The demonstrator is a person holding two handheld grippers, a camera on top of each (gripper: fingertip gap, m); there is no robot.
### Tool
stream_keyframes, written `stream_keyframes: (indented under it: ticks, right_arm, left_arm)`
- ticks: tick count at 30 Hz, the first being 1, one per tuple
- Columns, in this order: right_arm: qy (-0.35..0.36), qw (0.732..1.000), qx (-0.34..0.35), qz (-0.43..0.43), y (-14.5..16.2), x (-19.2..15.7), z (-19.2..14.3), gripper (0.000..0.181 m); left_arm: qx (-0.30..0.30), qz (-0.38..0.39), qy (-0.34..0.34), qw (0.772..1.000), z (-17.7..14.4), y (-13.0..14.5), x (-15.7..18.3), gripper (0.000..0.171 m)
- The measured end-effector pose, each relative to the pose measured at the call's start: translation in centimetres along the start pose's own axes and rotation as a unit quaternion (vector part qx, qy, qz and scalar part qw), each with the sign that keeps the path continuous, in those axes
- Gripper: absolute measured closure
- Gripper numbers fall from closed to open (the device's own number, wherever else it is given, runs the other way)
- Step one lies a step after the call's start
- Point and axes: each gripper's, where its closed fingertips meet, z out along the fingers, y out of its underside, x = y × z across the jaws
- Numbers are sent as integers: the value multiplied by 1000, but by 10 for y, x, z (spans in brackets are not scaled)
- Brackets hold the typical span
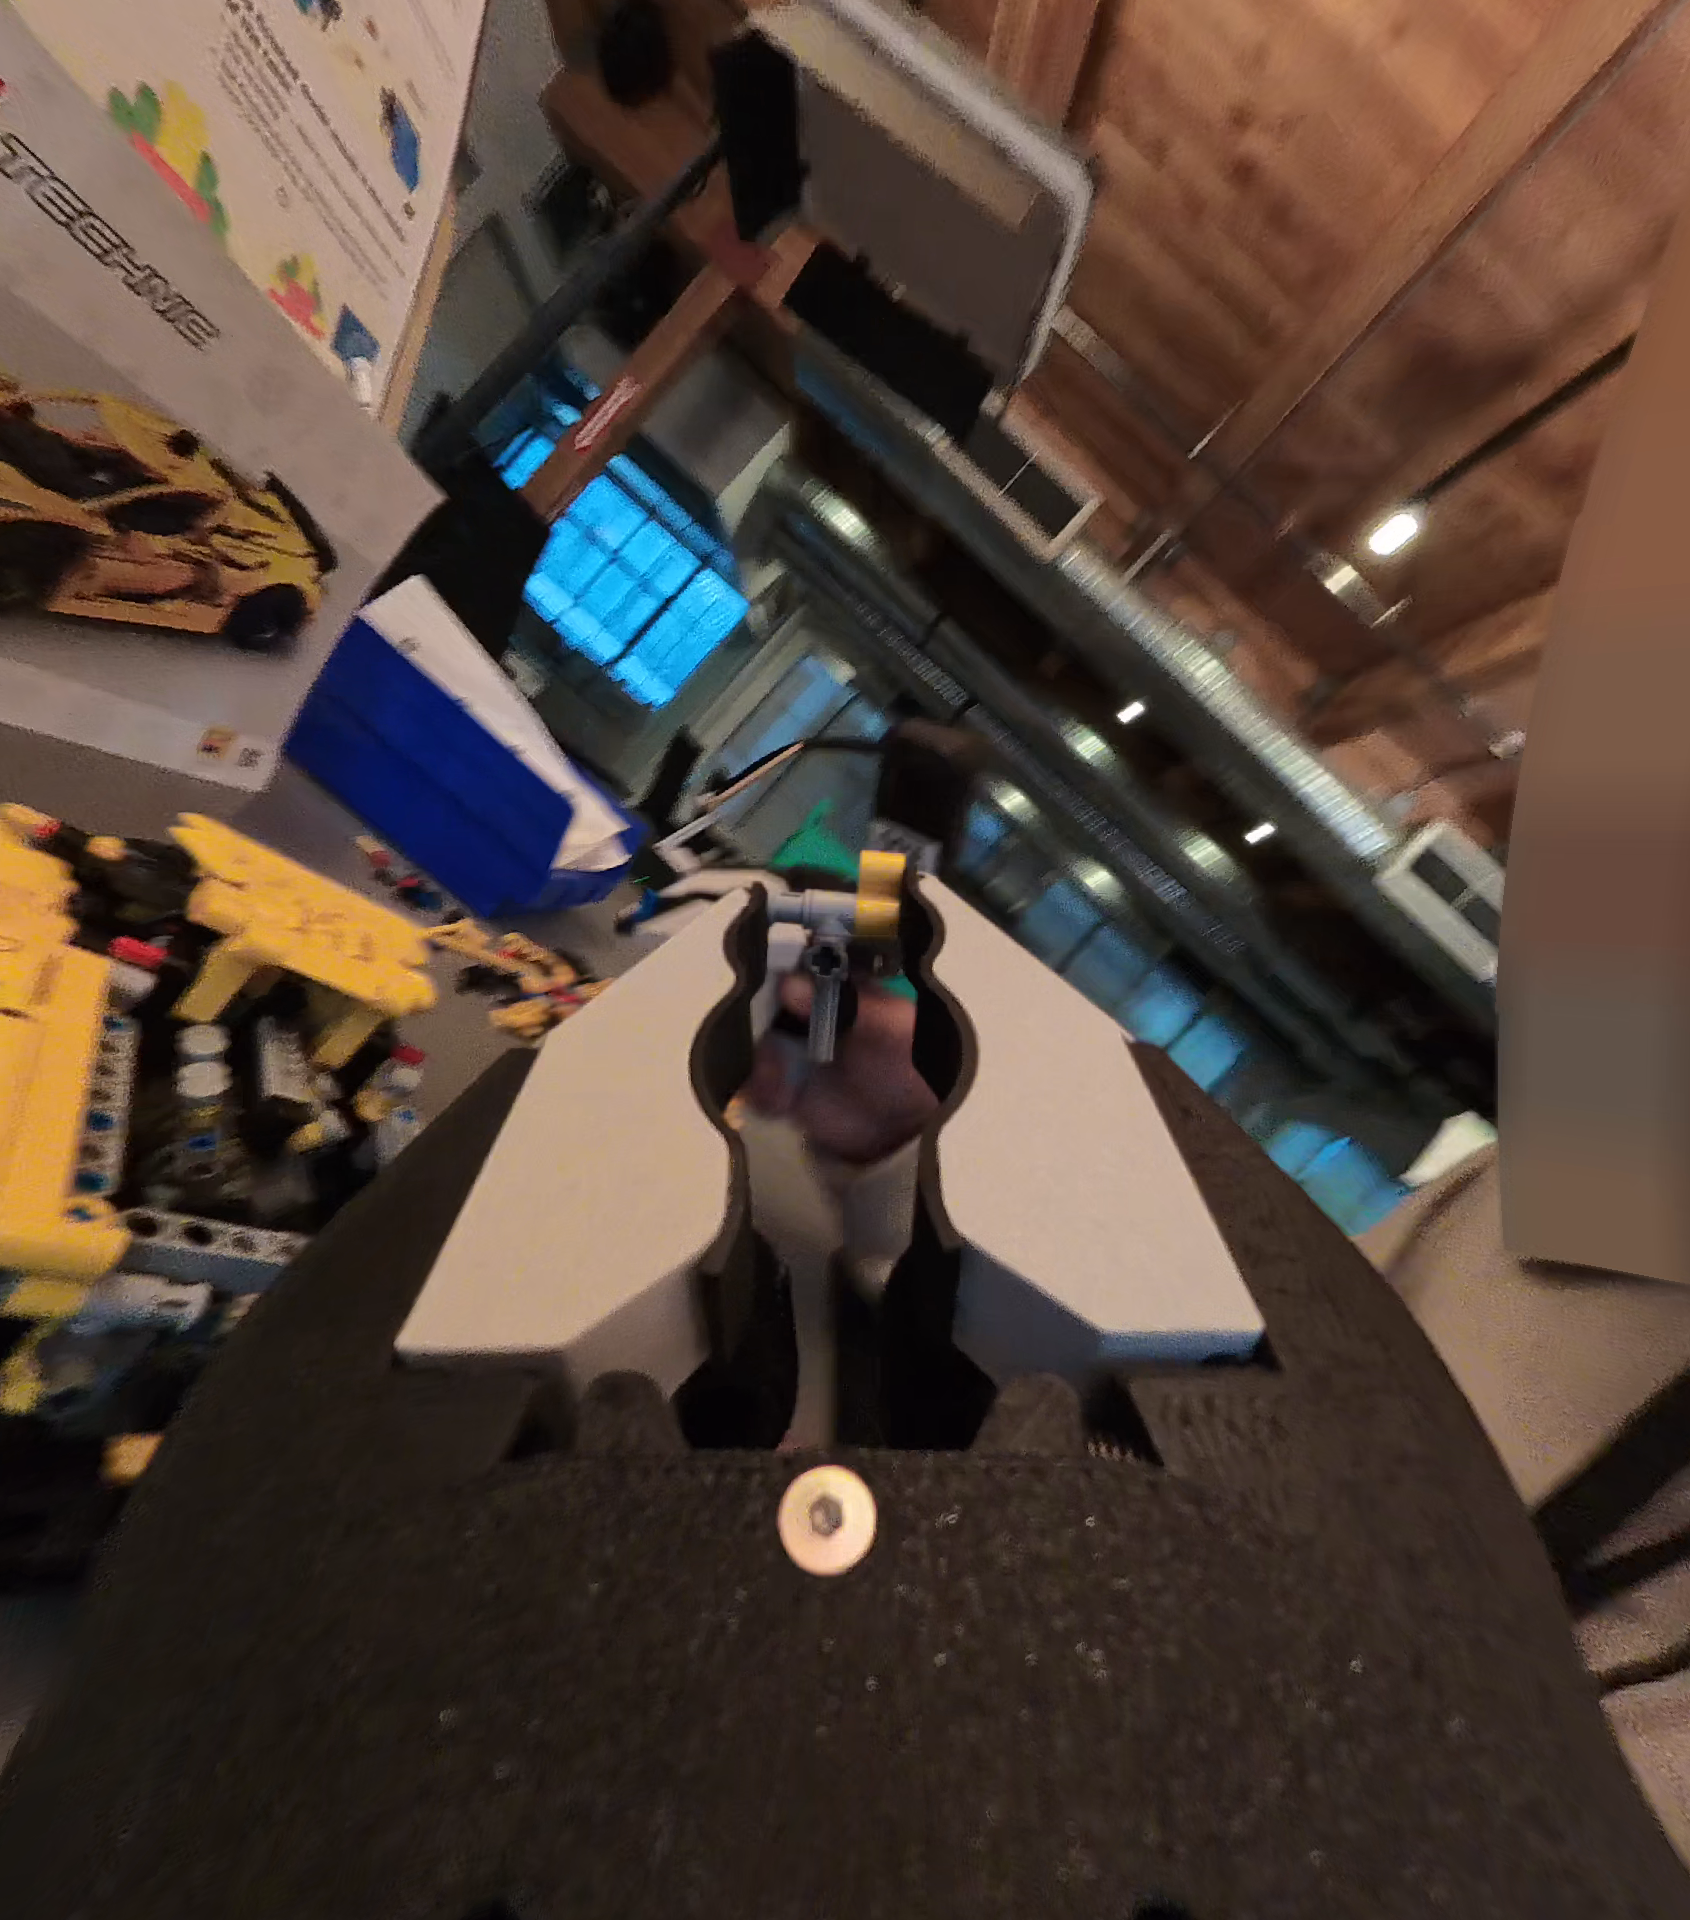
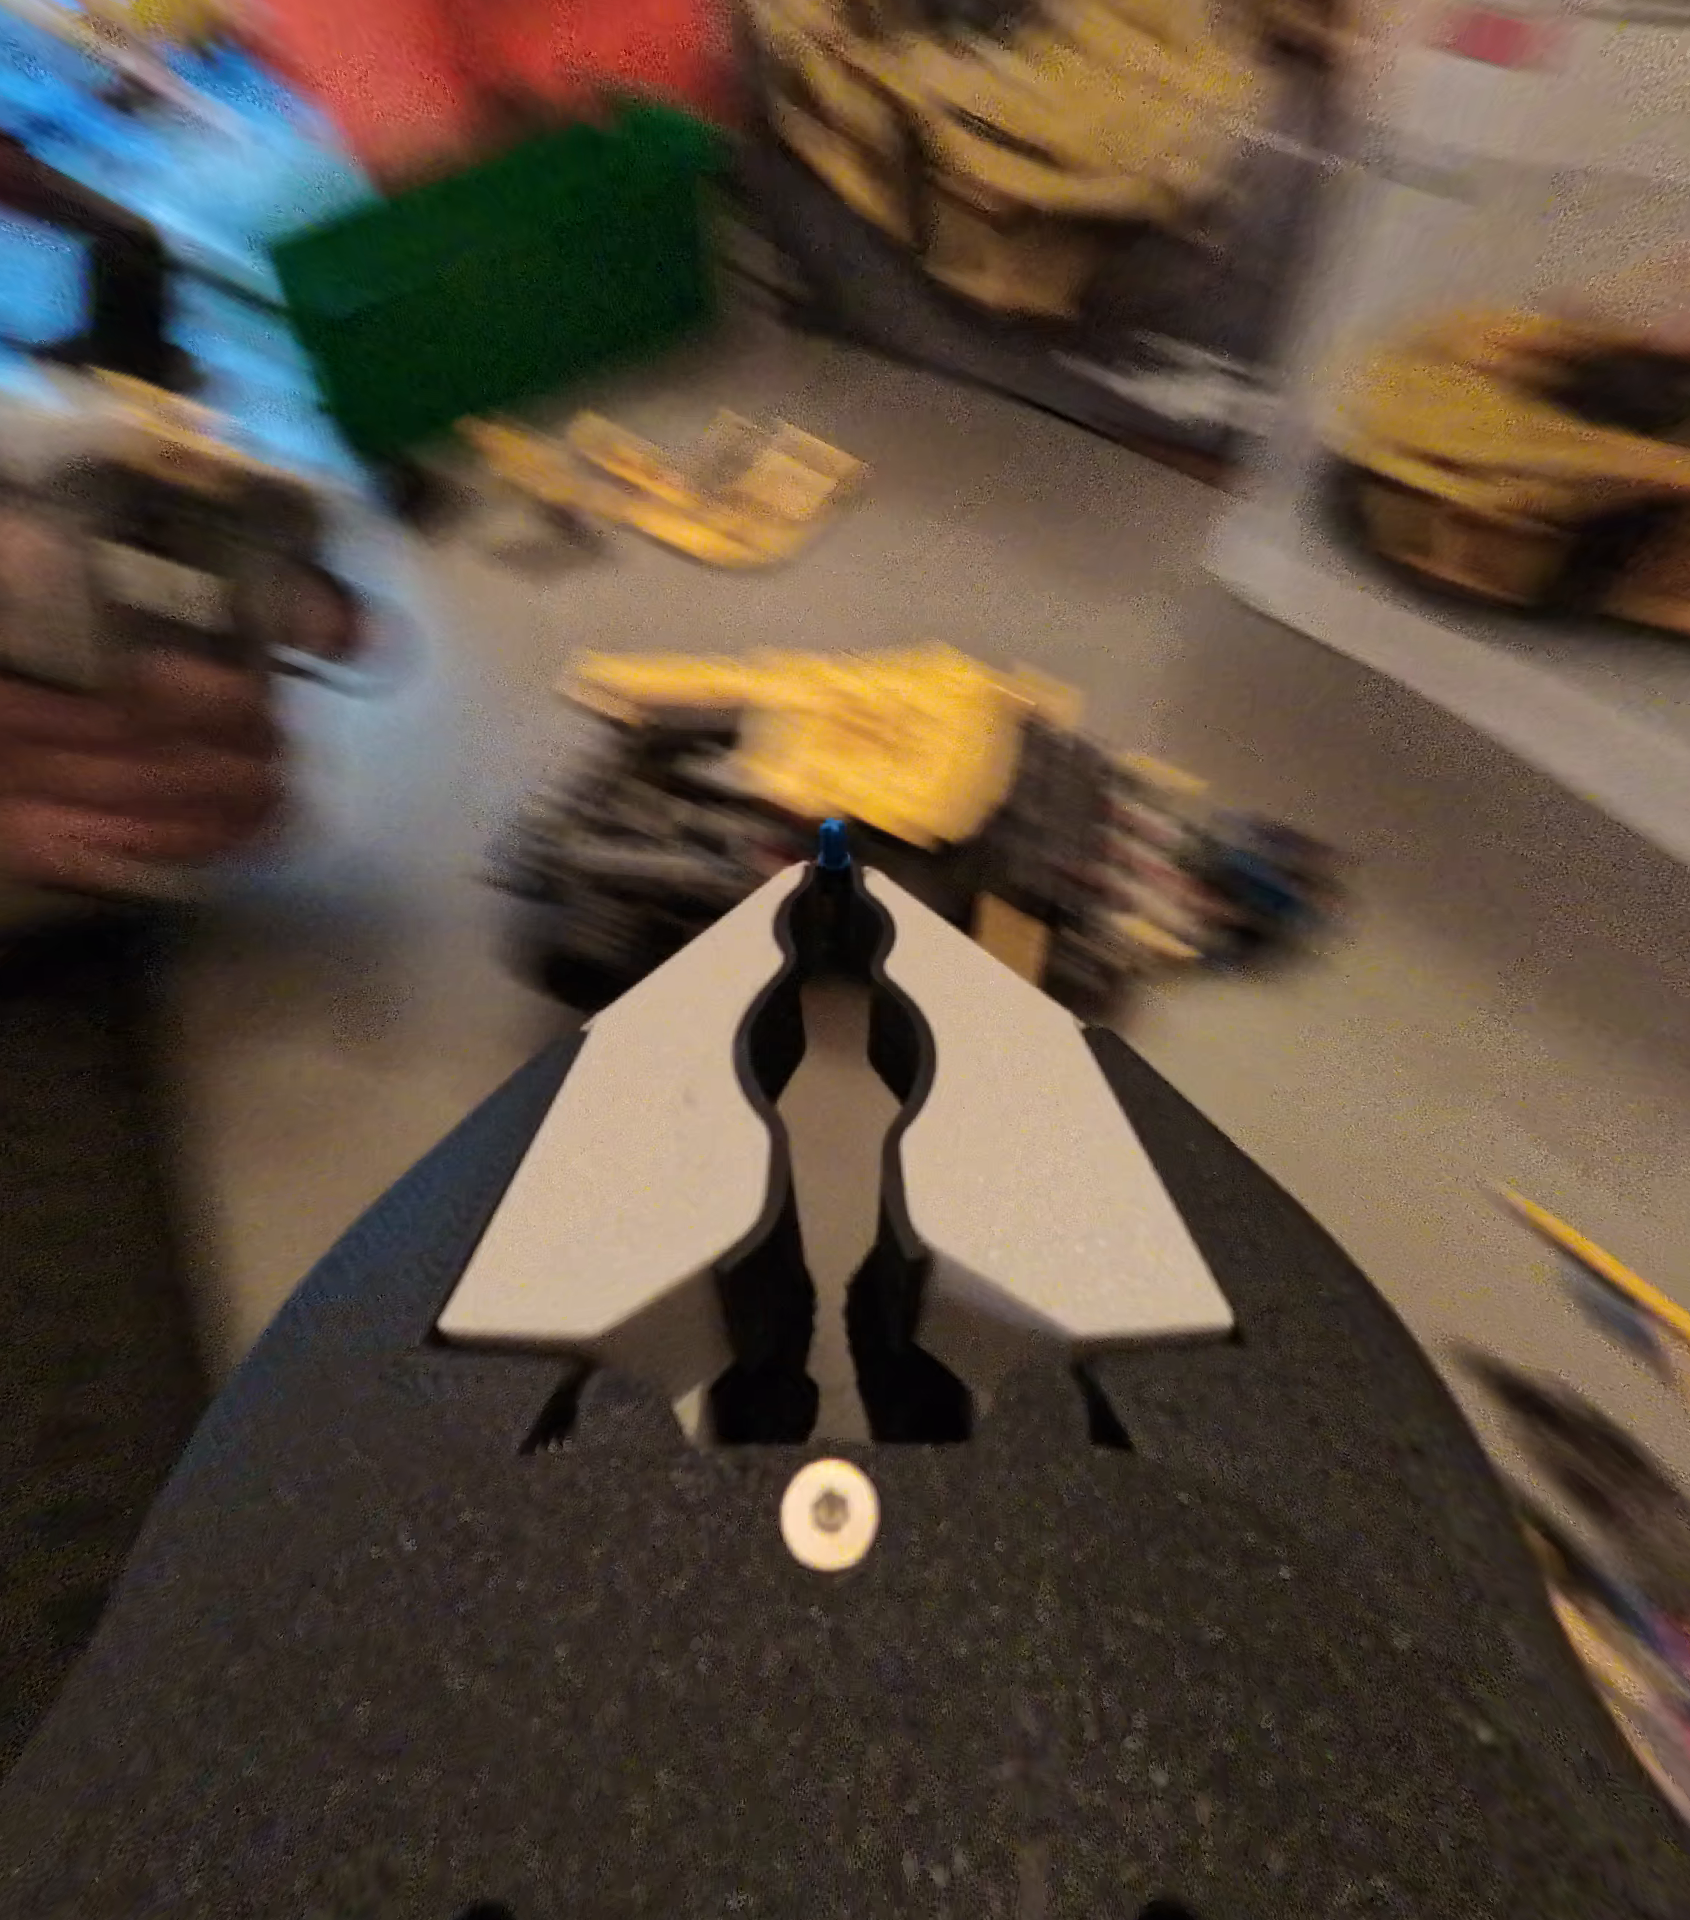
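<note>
My left gripper point(image 1: 833, 904) is shut on a small grey and yellow brick piece point(image 1: 846, 914) with a grey axle hanging below it, held up in the air and tilted toward the ceiling. A yellow and black model car point(image 1: 93, 1049), partly built, lies on the grey table at the left. My right gripper point(image 2: 833, 873) is shut on a small blue pin point(image 2: 833, 844) whose tip sticks out past the fingertips. It points at the same yellow and black model car point(image 2: 882, 810) just beyond it. The right wrist view is heavily blurred.
A big white set box with a yellow car picture point(image 1: 82, 457) stands at the left, a blue box point(image 1: 446, 758) beside it. A green bin point(image 2: 498, 281), loose yellow parts point(image 2: 675, 488) and a person's hand point(image 2: 62, 769) show in the right wrist view. My hands' fingertips stand some 15 cm from each other.
</note>
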Motion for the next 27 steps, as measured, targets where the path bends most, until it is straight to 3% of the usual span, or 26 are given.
stream_keyframes:
  ticks: [2,3,5,7,10,13,15,17,19,21,24,27]
  right_arm:
    - [162,980,-117,-15,46,76,-45,178]
    - [209,963,-169,0,70,101,-72,178]
    - [226,946,-225,63,111,121,-108,178]
    - [228,940,-235,92,134,128,-125,179]
    - [245,944,-208,81,128,132,-135,171]
    - [245,957,-144,60,89,122,-129,161]
    - [191,978,-70,38,47,89,-106,158]
    - [60,997,11,40,4,26,-68,157]
    - [-102,992,55,50,-22,-49,-32,158]
    - [-215,972,61,74,-29,-100,-7,157]
    - [-266,960,33,86,-20,-131,20,155]
    - [-248,966,15,70,-10,-133,32,156]
  left_arm:
    - [-31,77,-50,995,1,8,-5,148]
    - [-48,125,-81,988,2,11,-9,148]
    - [-88,234,-138,958,2,19,-17,147]
    - [-117,336,-182,917,3,24,-22,148]
    - [-139,458,-214,852,7,29,-20,148]
    - [-154,526,-219,807,9,36,-17,148]
    - [-167,554,-213,787,10,43,-15,148]
    - [-171,582,-210,766,12,46,-13,148]
    - [-187,599,-201,752,12,54,-13,147]
    - [-197,619,-197,735,12,58,-12,148]
    - [-204,636,-199,717,11,60,-13,147]
    - [-219,659,-206,689,9,63,-16,147]
